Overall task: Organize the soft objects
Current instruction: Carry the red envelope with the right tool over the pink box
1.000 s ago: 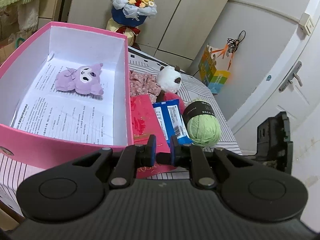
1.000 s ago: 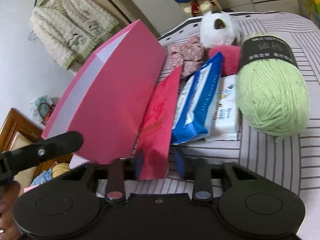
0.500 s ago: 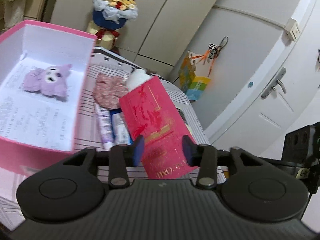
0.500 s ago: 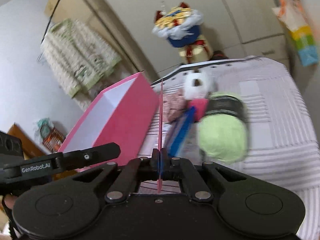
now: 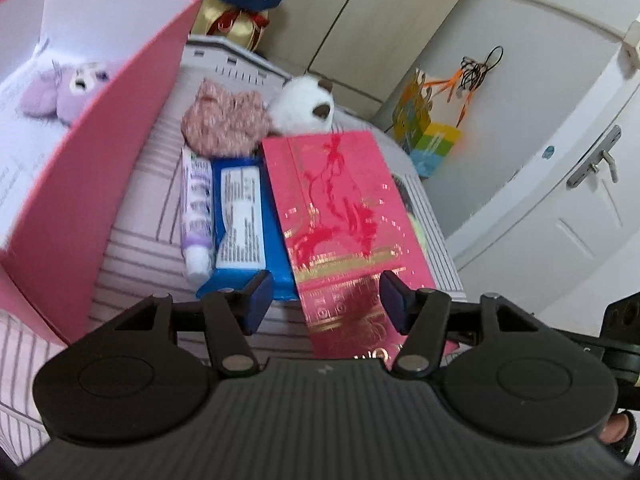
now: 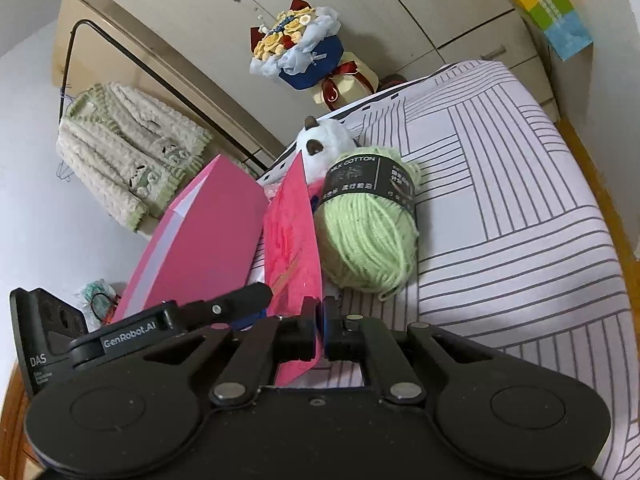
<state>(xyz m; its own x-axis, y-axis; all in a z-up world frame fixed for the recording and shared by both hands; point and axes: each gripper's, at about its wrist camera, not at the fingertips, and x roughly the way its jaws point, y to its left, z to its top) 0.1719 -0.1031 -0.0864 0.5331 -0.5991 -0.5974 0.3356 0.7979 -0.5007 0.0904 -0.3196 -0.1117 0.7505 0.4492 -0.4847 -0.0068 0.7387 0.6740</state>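
Note:
My right gripper (image 6: 319, 320) is shut on a red envelope with gold print (image 6: 294, 236) and holds it upright above the striped bed (image 6: 500, 184). The envelope (image 5: 344, 216) also shows in the left wrist view, between the wide-open jaws of my left gripper (image 5: 324, 300), which touches nothing. A pink box (image 5: 92, 168) stands at the left with a purple plush (image 5: 68, 88) inside. On the bed lie a floral pink cloth (image 5: 224, 120), a white plush (image 5: 304, 106), a blue wipes pack (image 5: 244, 216), a purple tube (image 5: 195, 216) and a green yarn ball (image 6: 370, 232).
A flower bouquet (image 6: 304, 56) stands beyond the bed by the wardrobe doors. A knitted cardigan (image 6: 128, 152) hangs on a rack at the left. A colourful paper bag (image 5: 428, 140) hangs by the white door (image 5: 560, 200) at the right.
My right gripper closed on the red envelope and lifted it off the bed. My left gripper opened wide and moved in towards the envelope.

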